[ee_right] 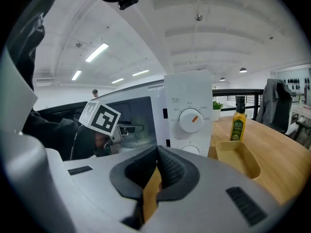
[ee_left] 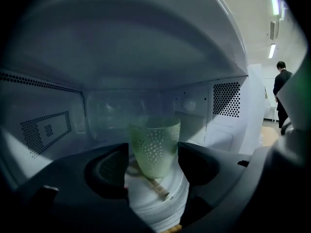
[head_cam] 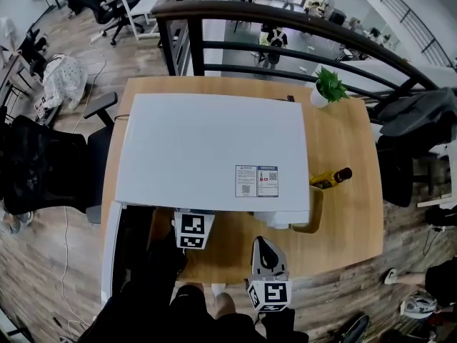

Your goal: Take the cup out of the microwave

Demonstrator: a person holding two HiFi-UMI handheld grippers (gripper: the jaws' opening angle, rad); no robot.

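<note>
Because it looks thin and light, the pale green see-through cup with tiny bumps (ee_left: 154, 140) could tip or slip, so I think it is best held softly around its middle, on both sides. It stands up straight on the round white plate (ee_left: 167, 205) inside the white microwave (head_cam: 207, 148). The left gripper (ee_left: 153, 160) is wide open, with the cup between its jaws but not squeezed. The right gripper (ee_right: 156, 154) is closed on nothing, by the front of the wooden counter (head_cam: 343, 213).

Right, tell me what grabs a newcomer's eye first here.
The big white box-shaped microwave fills the middle of the wooden table, its door open. Inside it, a pale green dotted cup stands on the white turntable, framed by the open left gripper.
</note>
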